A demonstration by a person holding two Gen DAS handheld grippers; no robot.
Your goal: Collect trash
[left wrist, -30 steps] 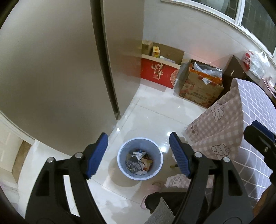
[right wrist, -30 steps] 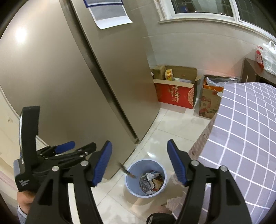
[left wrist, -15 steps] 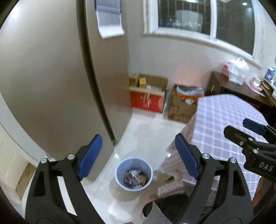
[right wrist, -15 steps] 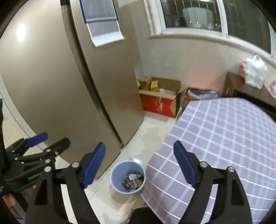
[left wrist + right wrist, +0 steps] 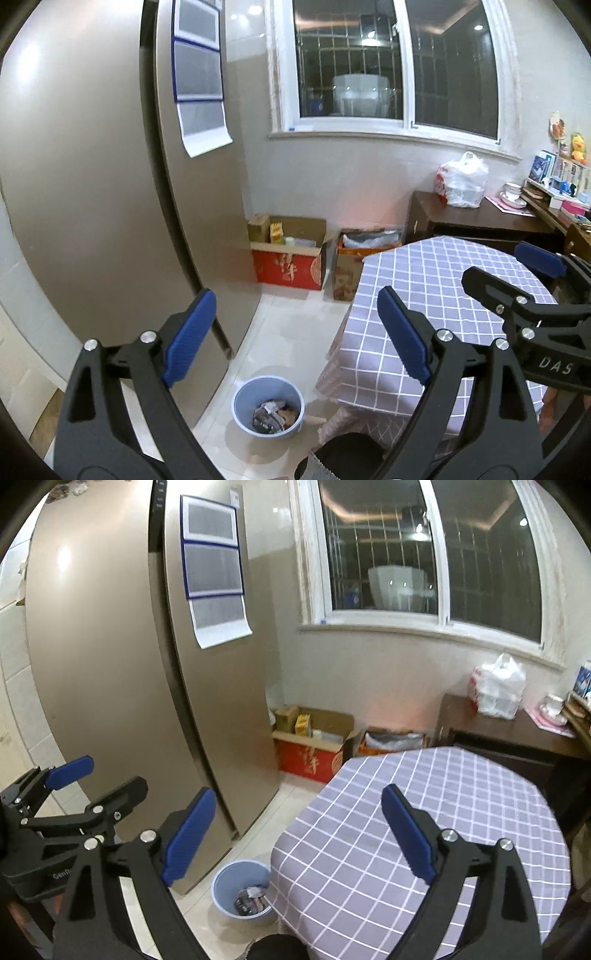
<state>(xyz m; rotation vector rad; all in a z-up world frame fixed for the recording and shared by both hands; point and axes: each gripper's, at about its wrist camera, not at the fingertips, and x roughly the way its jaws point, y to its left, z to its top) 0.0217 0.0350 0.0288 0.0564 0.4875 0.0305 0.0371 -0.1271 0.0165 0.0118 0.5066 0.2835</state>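
A light blue trash bin (image 5: 268,406) stands on the white tile floor below me, holding crumpled wrappers (image 5: 273,416). It also shows in the right wrist view (image 5: 242,892), partly behind the table edge. My left gripper (image 5: 295,332) is open and empty, high above the bin. My right gripper (image 5: 299,830) is open and empty, raised over the table's near edge. Each gripper shows at the side of the other's view.
A table with a purple checked cloth (image 5: 424,830) is at right. A tall beige fridge (image 5: 110,203) stands at left. Cardboard boxes (image 5: 291,254) sit under the window. A dark wood cabinet (image 5: 472,218) carries a white plastic bag (image 5: 461,181).
Both grippers have risen and tilted up away from the bin. The bin now looks smaller and lower, and the window and tabletop have come into view.
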